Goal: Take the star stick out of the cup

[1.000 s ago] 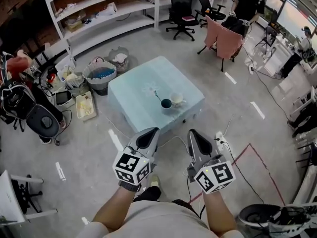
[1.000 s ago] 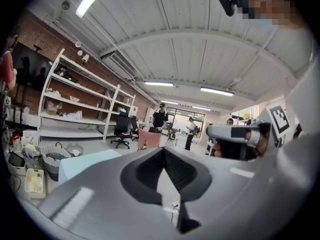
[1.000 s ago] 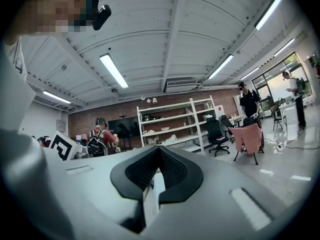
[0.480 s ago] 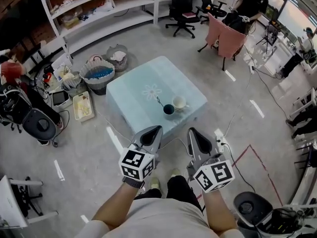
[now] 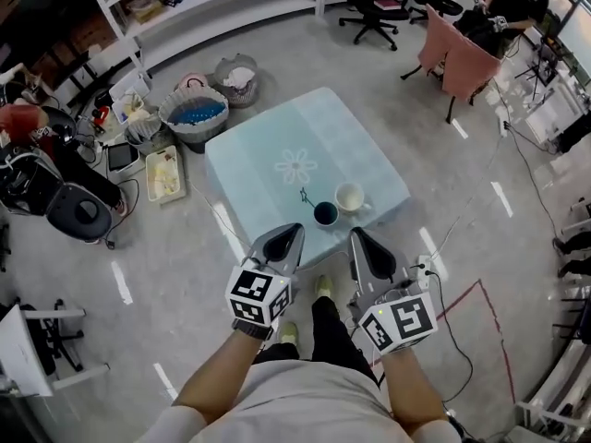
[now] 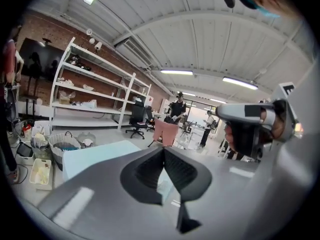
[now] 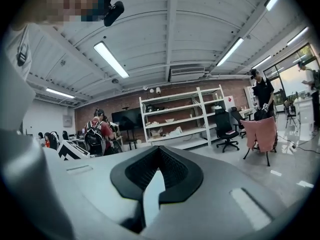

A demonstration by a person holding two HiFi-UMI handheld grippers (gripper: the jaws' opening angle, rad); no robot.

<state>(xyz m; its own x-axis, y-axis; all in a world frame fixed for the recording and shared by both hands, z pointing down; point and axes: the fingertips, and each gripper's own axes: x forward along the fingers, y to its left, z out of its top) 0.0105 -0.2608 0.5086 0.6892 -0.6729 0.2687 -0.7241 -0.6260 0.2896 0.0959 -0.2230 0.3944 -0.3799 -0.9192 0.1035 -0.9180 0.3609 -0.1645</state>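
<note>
A dark cup (image 5: 324, 213) stands near the front edge of the light blue table (image 5: 277, 137). The thin star stick (image 5: 306, 196) leans out of it to the upper left. Beside it on the right sits a white cup (image 5: 351, 197). My left gripper (image 5: 289, 232) is held just short of the table's front edge, shut and empty. To the right, at the same height, my right gripper (image 5: 357, 237) is also shut on nothing. In the left gripper view the jaws (image 6: 163, 149) meet above the table (image 6: 95, 154). The right gripper view has its jaws (image 7: 159, 149) touching and faces the shelves.
Baskets (image 5: 194, 116) and a tray of items (image 5: 166, 173) sit on the floor left of the table. White shelving (image 5: 212, 17) runs along the back. A chair draped in pink cloth (image 5: 462, 63) stands at the right. Cables and a power strip (image 5: 425, 270) lie near my right gripper.
The person has stepped closer, so the table and cups now lie nearer the grippers. Both grippers stay shut and side by side.
</note>
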